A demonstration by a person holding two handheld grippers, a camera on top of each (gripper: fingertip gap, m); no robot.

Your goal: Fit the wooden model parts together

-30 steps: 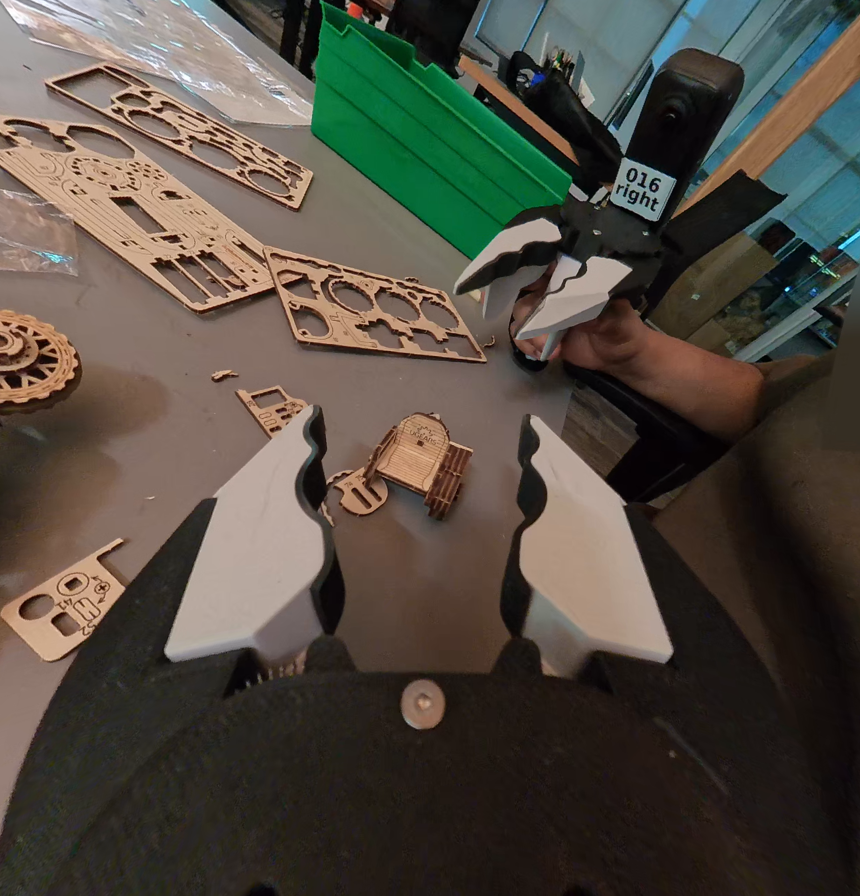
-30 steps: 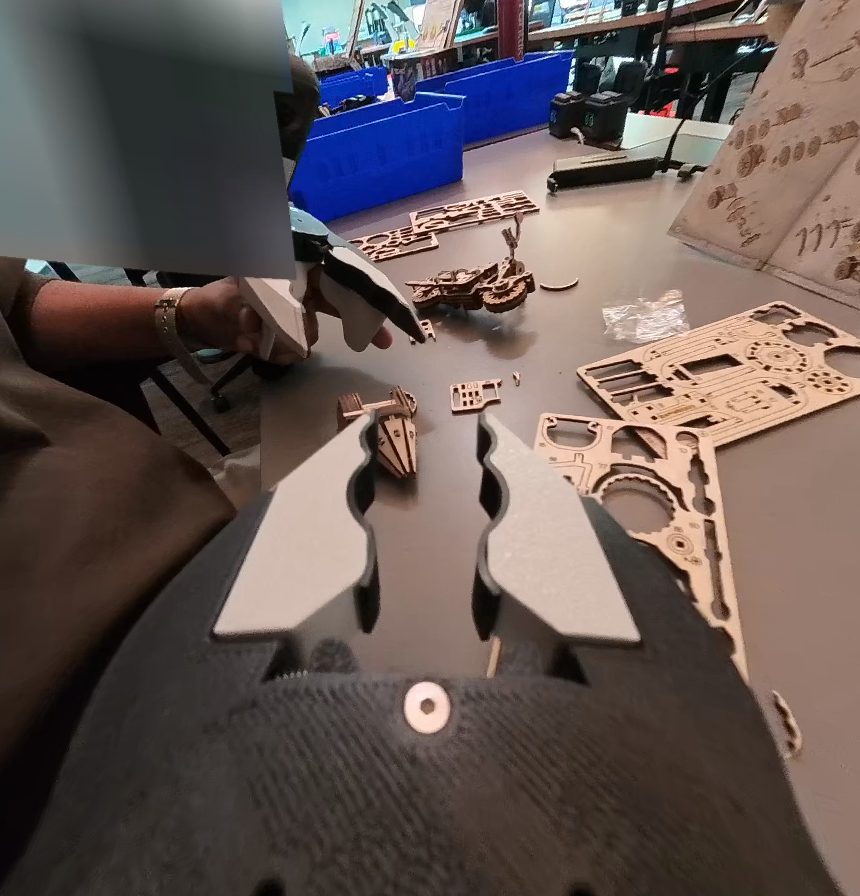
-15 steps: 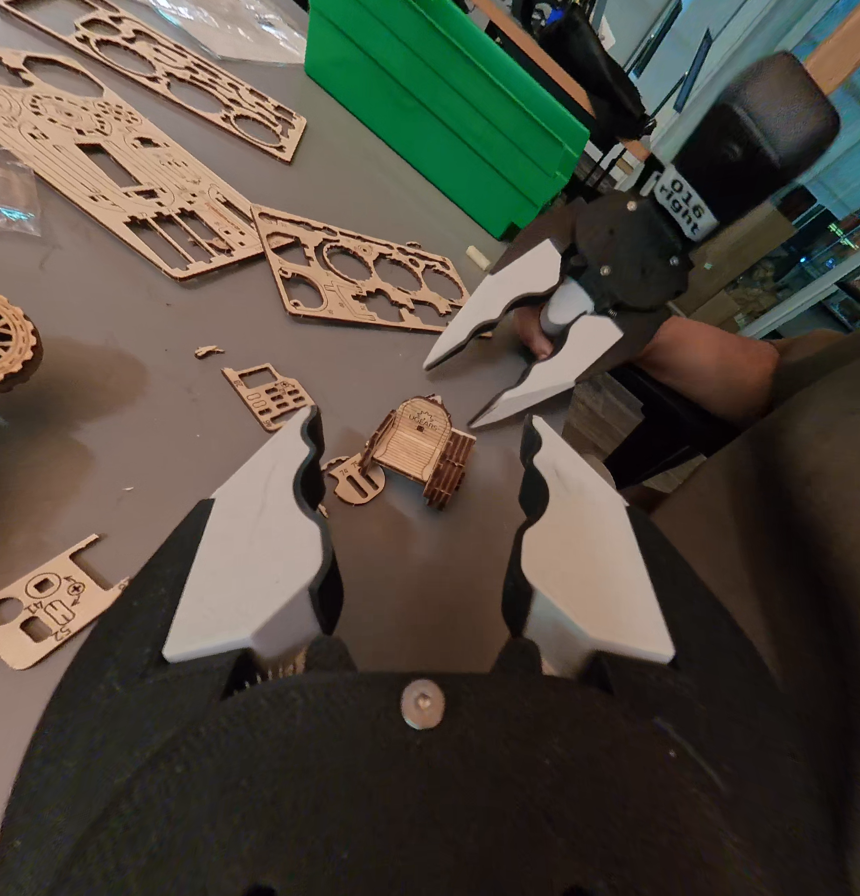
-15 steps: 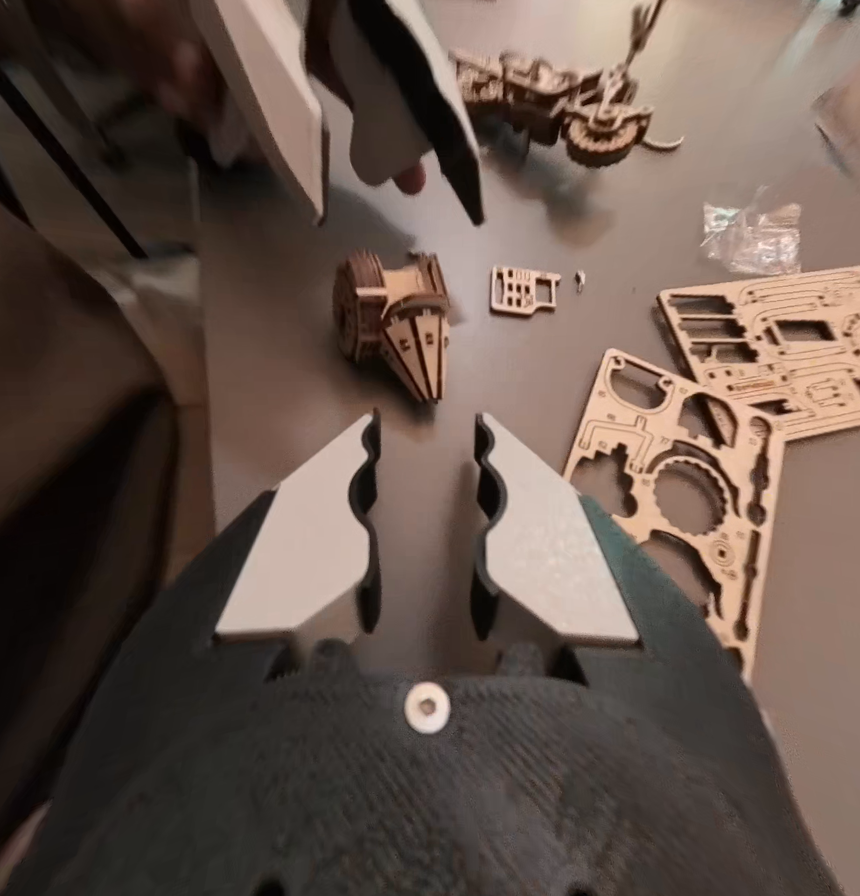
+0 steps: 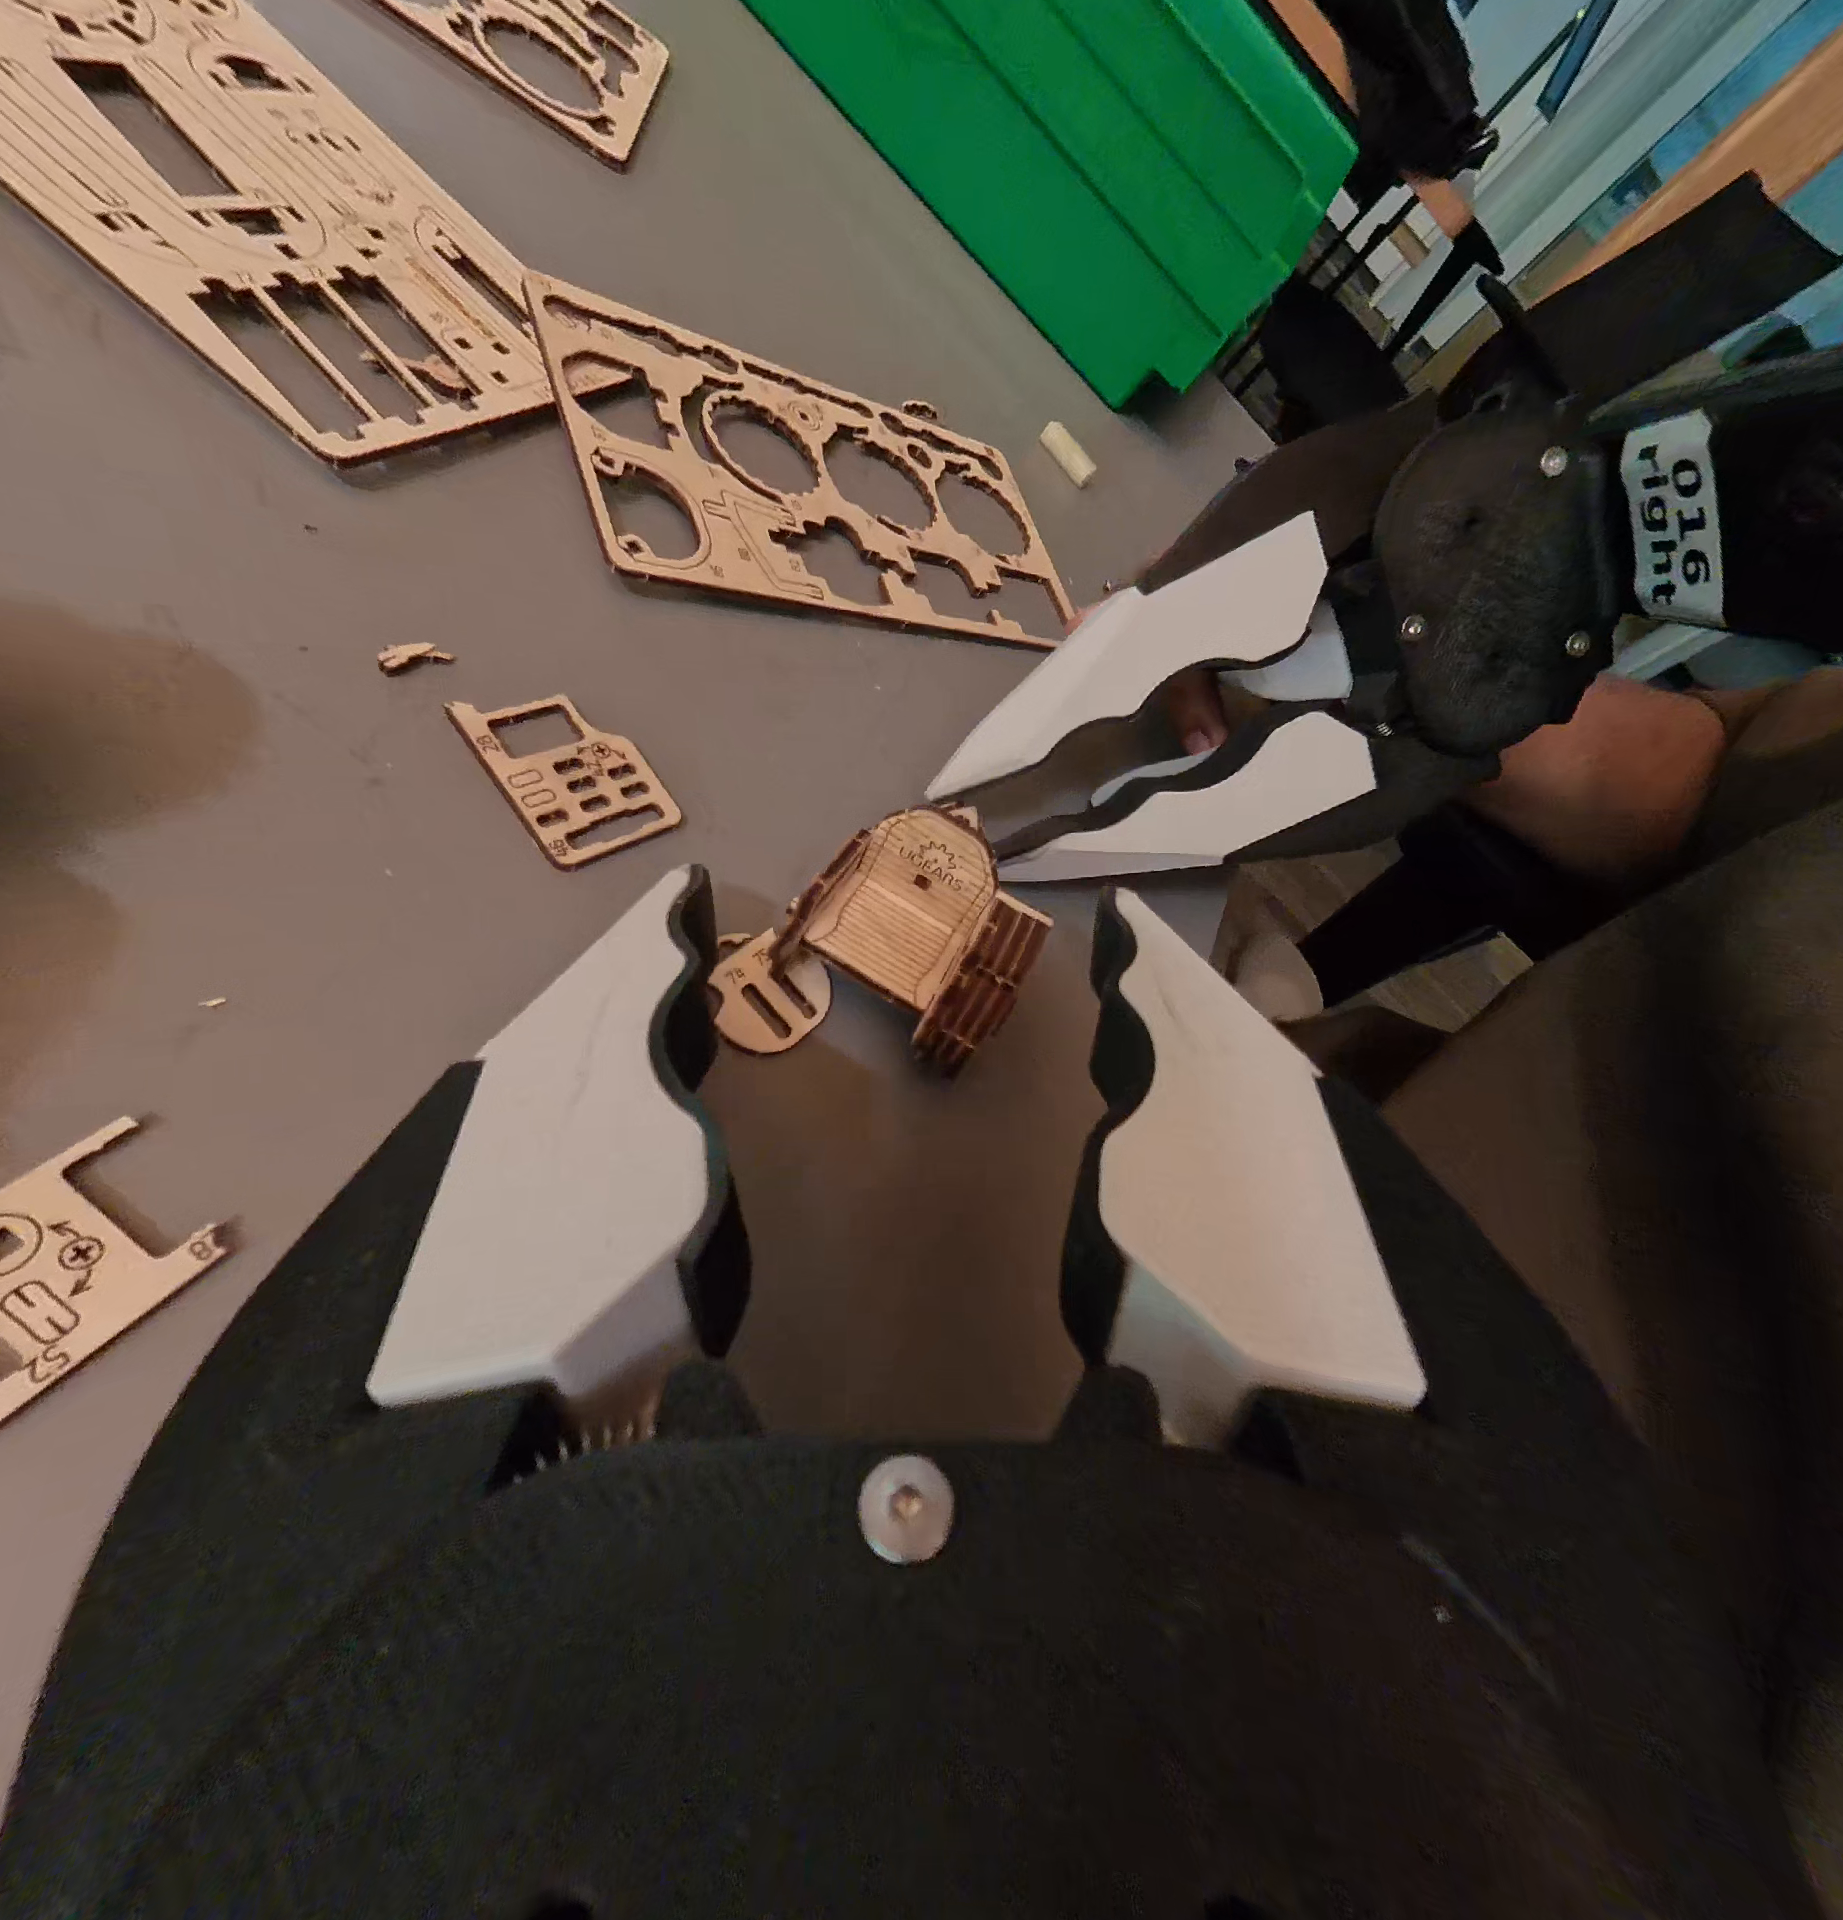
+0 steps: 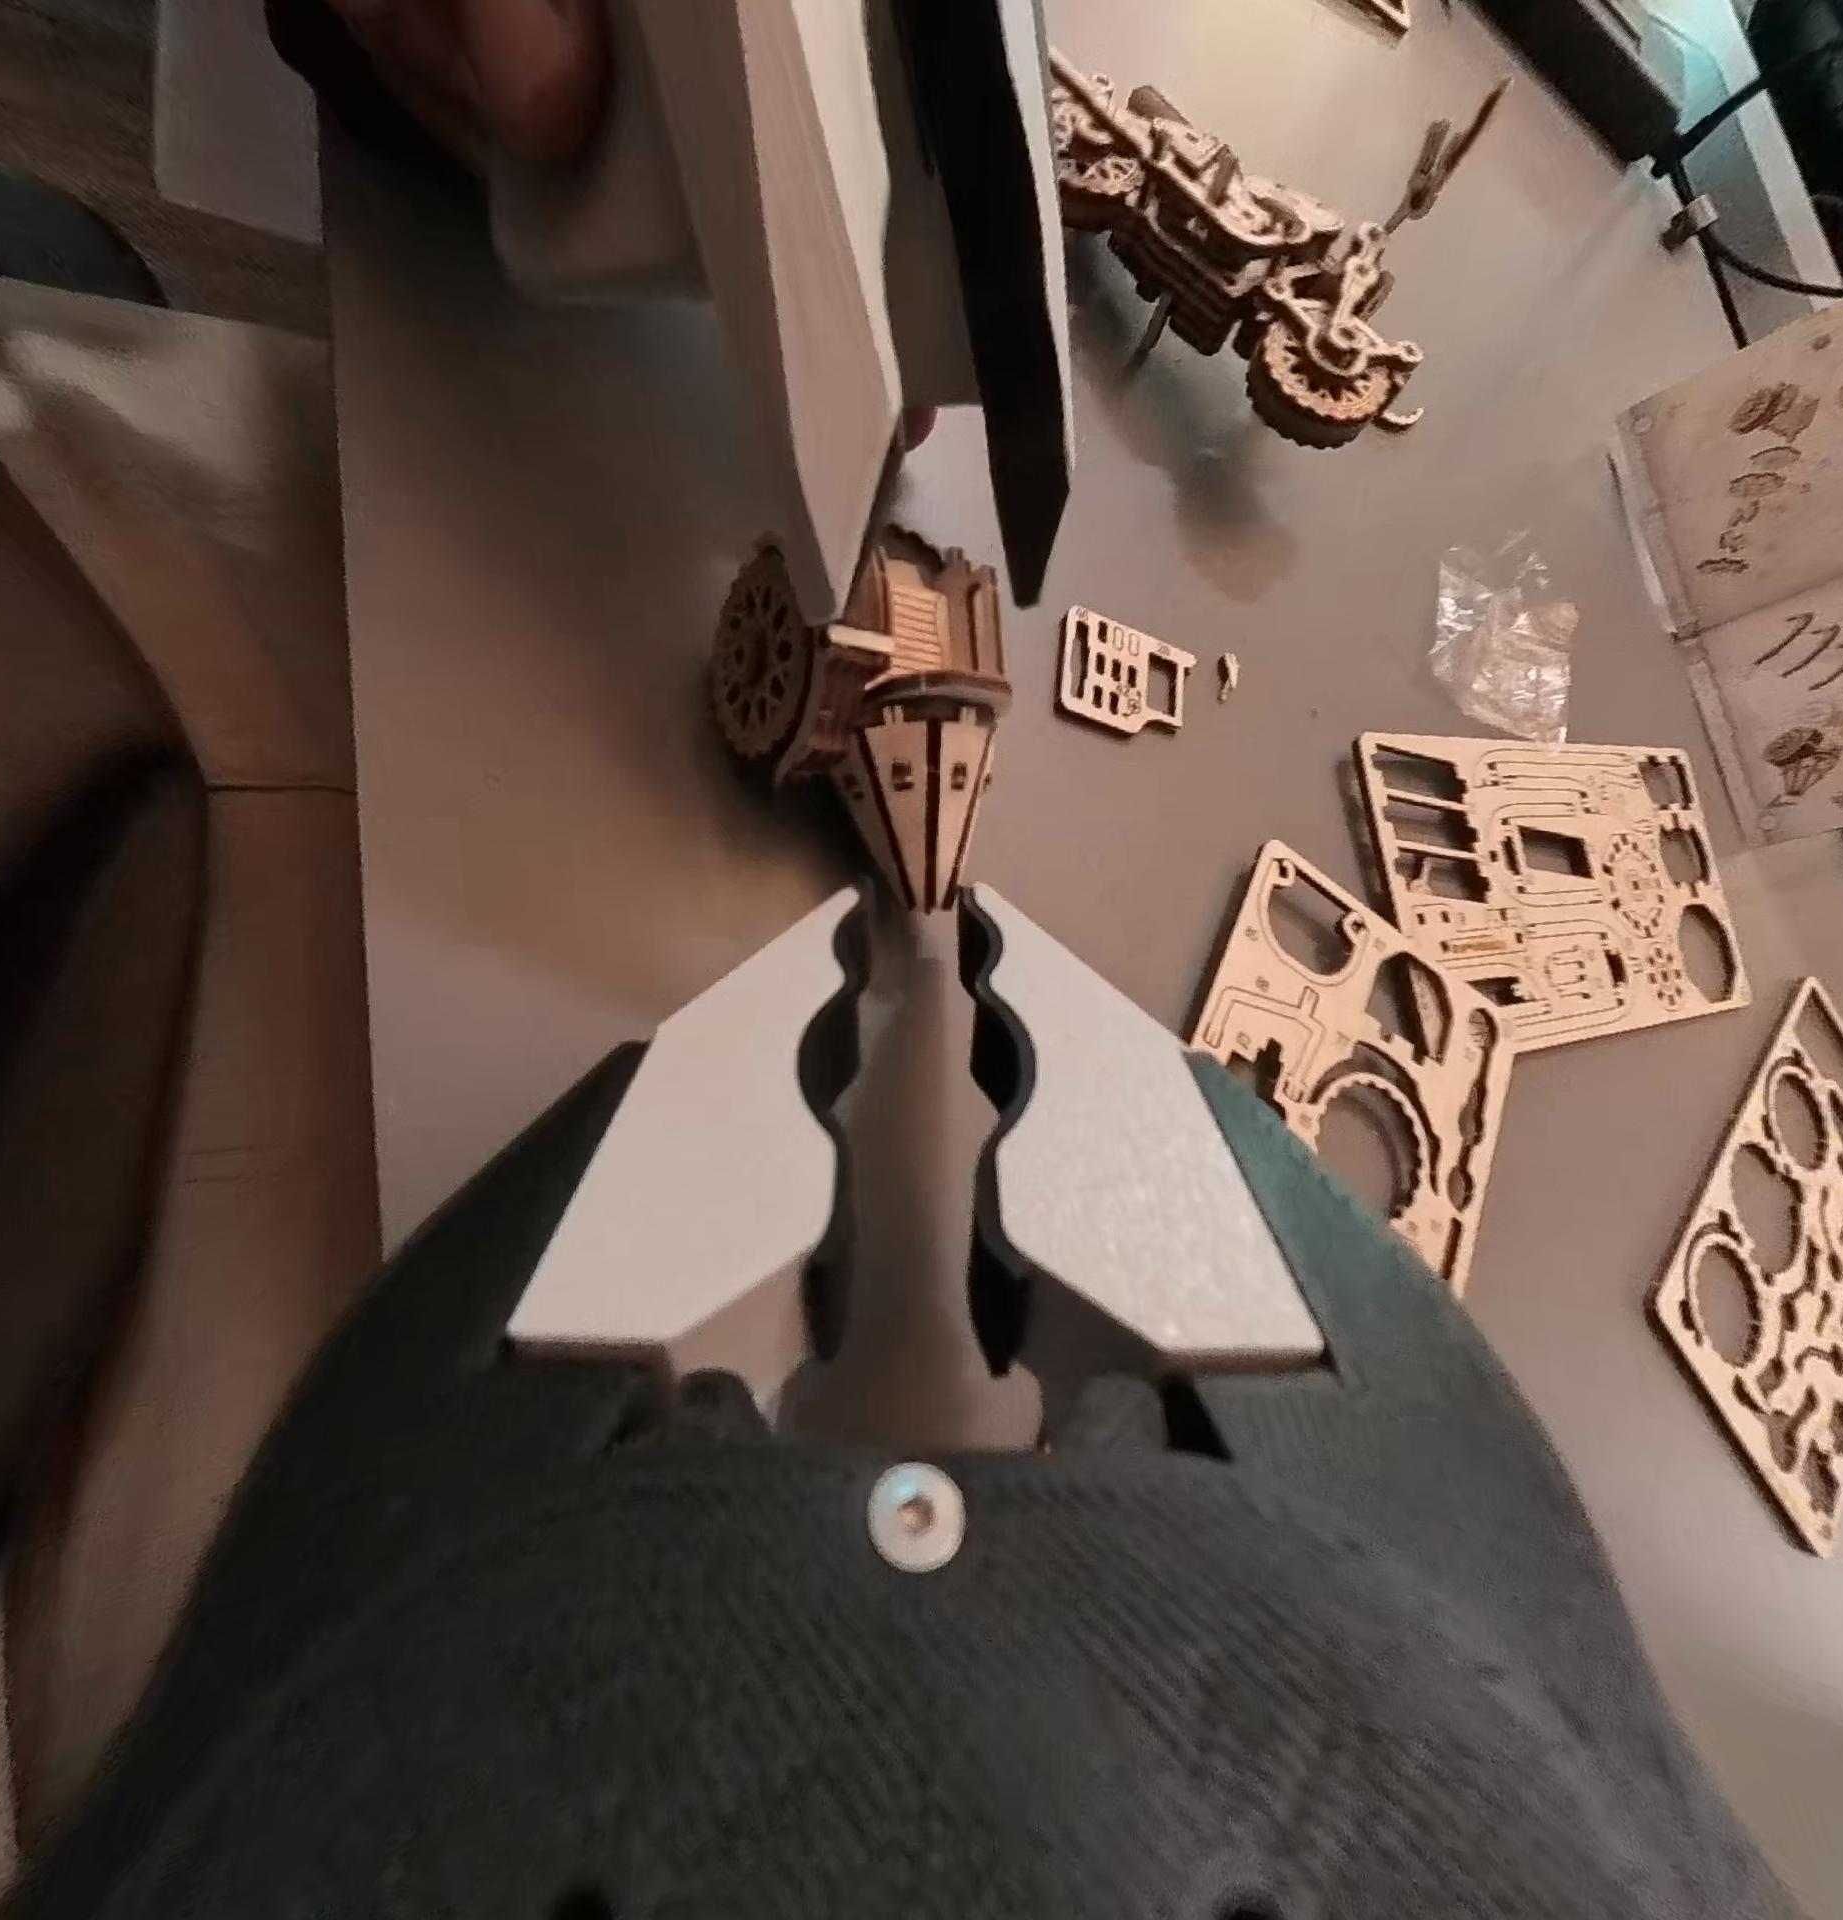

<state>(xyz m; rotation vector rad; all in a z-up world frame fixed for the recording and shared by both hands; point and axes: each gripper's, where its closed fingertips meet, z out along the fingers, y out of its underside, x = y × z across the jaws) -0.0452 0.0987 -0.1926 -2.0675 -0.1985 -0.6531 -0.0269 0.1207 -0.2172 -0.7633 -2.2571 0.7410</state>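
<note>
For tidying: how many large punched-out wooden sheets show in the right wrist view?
3: one flat cut-out wooden sheet beside the right tongs, one just beyond it, one at the right edge. Others may be hidden.

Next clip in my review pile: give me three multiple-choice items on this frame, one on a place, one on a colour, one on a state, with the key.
1. Where does the small wooden assembly sit?
A. in the bin
B. on the grey table, between the two claws
C. on a cut-out sheet

2. What colour is the bin at the table's far edge?
A. green
B. red
C. white

3. How is the left claw?
A. shut on the assembly
B. open and empty
C. shut on a sheet

Key: B, the assembly lies on bare table with the right claw at its far side; A, the bin is plainly green; B, the fingers stand wide apart with only table between them.
</note>
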